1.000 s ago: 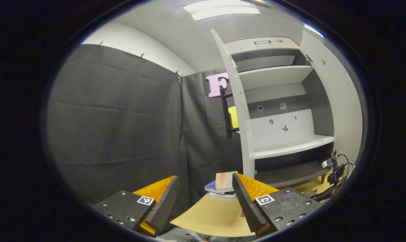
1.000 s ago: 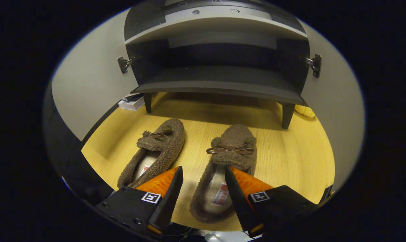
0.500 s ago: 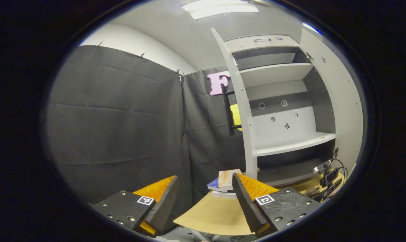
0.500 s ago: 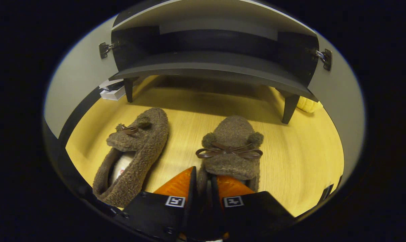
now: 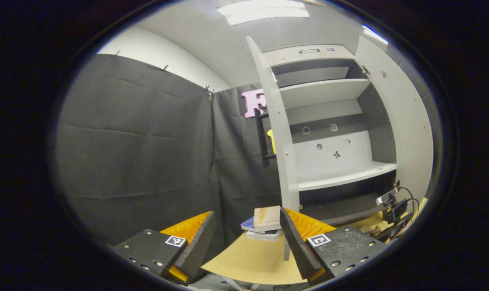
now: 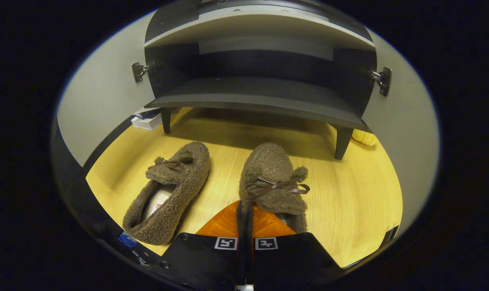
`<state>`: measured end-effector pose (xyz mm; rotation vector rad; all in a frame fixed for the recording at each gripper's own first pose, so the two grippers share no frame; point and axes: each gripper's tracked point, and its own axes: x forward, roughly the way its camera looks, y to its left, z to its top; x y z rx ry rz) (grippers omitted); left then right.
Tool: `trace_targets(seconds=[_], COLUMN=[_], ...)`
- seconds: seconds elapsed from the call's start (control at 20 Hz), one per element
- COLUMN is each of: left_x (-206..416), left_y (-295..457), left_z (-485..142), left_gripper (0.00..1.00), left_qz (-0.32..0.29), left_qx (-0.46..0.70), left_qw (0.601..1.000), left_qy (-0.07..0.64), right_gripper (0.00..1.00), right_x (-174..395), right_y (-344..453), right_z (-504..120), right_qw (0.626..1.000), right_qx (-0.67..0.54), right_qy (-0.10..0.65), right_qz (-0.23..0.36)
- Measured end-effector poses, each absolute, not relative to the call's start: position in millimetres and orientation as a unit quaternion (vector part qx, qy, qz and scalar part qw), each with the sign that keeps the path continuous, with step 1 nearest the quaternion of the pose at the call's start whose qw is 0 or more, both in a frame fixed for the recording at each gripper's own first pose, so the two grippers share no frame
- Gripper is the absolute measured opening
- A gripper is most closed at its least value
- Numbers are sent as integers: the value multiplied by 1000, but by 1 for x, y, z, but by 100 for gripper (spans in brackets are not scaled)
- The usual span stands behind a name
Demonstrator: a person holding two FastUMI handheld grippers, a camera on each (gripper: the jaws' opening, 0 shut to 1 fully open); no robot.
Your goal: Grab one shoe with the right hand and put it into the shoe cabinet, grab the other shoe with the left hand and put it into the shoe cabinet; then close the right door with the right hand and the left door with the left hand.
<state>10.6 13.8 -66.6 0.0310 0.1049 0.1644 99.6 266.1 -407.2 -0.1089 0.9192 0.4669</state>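
Shoe (image 6: pixel 273 182) in right gripper (image 6: pixel 244 218)

Stack of books (image 5: pixel 264 224) sat low center in left gripper view, on far edge of wooden tabletop (image 5: pixel 248 262). Small camera w/ cables (image 5: pixel 394 202) at lower right. Ceiling light panel (image 5: pixel 262 10) at top. In right gripper view, yellow knit item (image 6: pixel 363 137) at mid right.
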Motion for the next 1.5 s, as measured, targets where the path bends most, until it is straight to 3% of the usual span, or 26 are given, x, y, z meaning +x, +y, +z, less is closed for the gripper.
trace_targets(seconds=[0.75, 1.25, 1.35, 1.4, 1.5], left_x=[16, 42, 50, 55, 61], left_y=[-55, -102, -112, -117, -126], left_z=[-48, -55, -58, -59, -63], left_gripper=[97, 92, 92, 88, 92], left_qz=[1, -68, -82, -89, -103], left_qx=[0, -23, -29, -33, -39], left_qw=[1000, 997, 996, 995, 994], left_qy=[23, 19, 19, 20, 22], right_gripper=[2, 1, 5, 1, 1], right_x=[127, 183, 202, 212, 233], right_y=[246, 249, 253, 254, 257], right_z=[-253, -132, -115, -107, -91], right_qw=[915, 943, 947, 949, 952], right_qx=[17, 23, 22, 21, 20], right_qy=[330, 235, 219, 212, 201], right_qz=[232, 237, 235, 233, 228])
